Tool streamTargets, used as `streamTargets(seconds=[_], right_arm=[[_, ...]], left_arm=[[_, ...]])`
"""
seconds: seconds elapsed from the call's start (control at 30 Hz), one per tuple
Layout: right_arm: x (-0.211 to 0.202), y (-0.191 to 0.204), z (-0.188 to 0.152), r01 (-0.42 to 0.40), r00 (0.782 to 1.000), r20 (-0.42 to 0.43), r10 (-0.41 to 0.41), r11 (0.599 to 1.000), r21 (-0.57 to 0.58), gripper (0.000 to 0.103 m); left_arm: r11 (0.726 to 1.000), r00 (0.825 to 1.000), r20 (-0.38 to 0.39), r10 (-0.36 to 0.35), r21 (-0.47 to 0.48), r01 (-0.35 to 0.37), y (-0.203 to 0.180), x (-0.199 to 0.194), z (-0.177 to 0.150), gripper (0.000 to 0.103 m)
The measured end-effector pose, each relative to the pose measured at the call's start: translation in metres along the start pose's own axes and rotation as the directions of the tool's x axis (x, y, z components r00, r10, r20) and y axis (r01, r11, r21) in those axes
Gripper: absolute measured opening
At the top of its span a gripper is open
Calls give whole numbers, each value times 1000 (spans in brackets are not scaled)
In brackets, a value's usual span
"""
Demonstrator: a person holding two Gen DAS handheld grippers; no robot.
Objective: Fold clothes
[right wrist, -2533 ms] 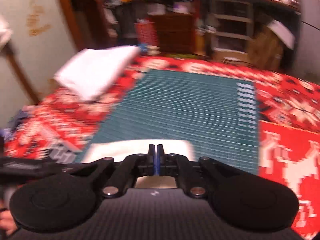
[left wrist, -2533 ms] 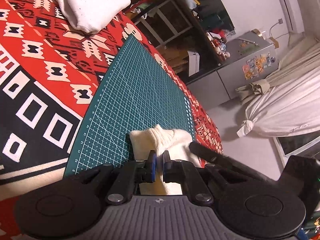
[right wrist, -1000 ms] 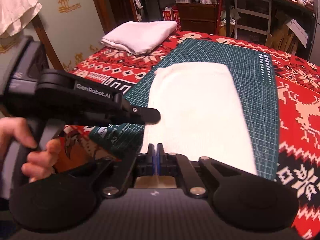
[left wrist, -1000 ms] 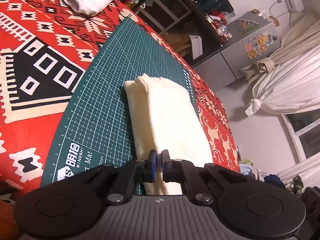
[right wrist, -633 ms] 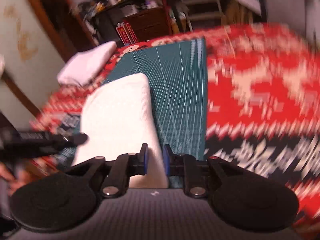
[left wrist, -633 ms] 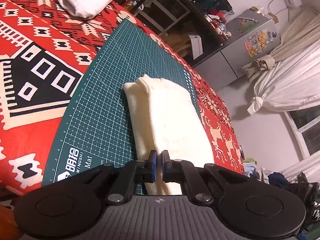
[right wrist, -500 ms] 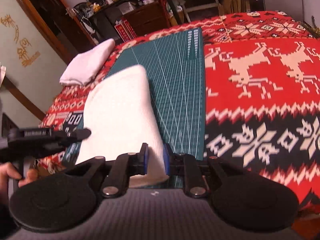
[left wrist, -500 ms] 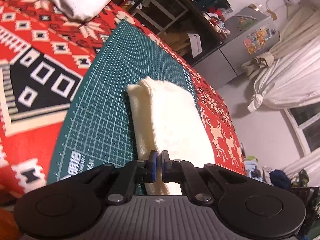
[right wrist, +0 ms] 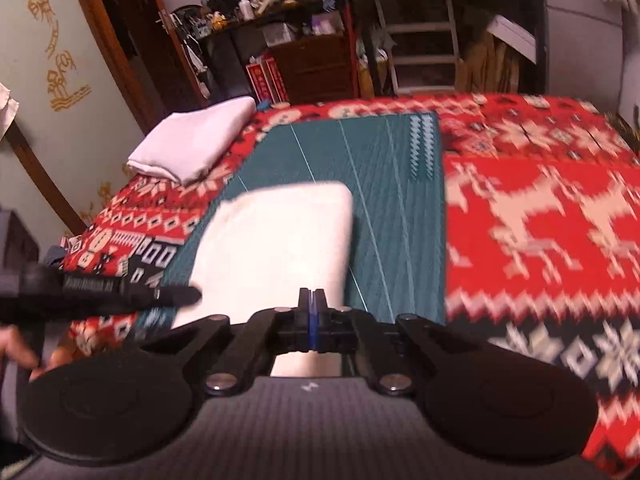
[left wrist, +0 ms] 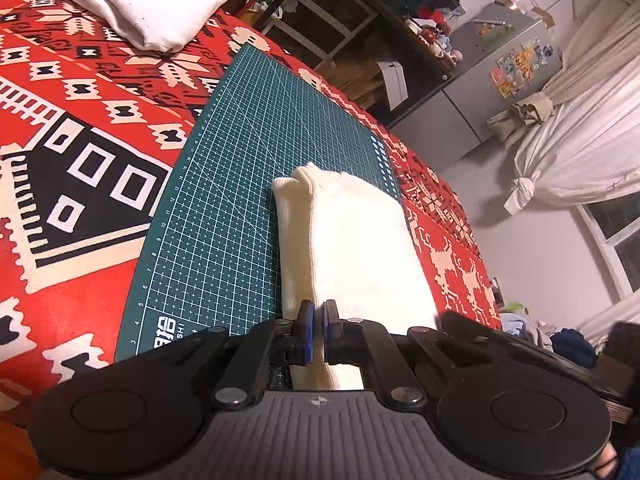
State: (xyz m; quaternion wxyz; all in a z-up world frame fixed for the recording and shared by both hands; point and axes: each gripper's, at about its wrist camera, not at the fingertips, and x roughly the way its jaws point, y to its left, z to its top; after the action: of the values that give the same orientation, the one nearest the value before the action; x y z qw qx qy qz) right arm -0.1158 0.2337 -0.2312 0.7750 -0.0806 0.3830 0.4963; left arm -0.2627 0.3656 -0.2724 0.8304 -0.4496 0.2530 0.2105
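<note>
A cream folded garment (left wrist: 352,240) lies lengthwise on the green cutting mat (left wrist: 240,152). My left gripper (left wrist: 318,320) is shut on the garment's near edge, with cloth pinched between the blue pads. In the right wrist view the same garment (right wrist: 280,240) lies on the mat (right wrist: 392,200), blurred by motion. My right gripper (right wrist: 313,320) hovers at the garment's near right corner. Its jaws are closing and the pads meet, with no cloth seen between them. The left gripper (right wrist: 188,294) reaches in from the left, held by a hand (right wrist: 16,350).
A white folded garment (left wrist: 132,4) (right wrist: 196,144) rests on the red patterned blanket (left wrist: 80,120) at the far left of the bed. Dark shelves (right wrist: 320,60) stand behind the bed. A grey fridge (left wrist: 500,72) and tied curtains (left wrist: 580,160) stand to the right.
The right gripper let go of the garment's near edge, opened beside its right edge, then shut again near the right corner. The left gripper kept its pinch and stayed put.
</note>
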Motion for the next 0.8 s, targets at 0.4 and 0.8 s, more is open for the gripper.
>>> streamTargets(seconds=[0.4, 0.8], right_arm=[[-1, 3, -13, 21, 997, -71, -22, 1000, -14, 0], [-15, 32, -42, -18, 990, -142, 7, 997, -76, 1]], left_arm=[[1000, 1000, -24, -8, -20, 7, 3, -1, 2, 7], [999, 997, -75, 5, 48, -2, -12, -12, -22, 17]])
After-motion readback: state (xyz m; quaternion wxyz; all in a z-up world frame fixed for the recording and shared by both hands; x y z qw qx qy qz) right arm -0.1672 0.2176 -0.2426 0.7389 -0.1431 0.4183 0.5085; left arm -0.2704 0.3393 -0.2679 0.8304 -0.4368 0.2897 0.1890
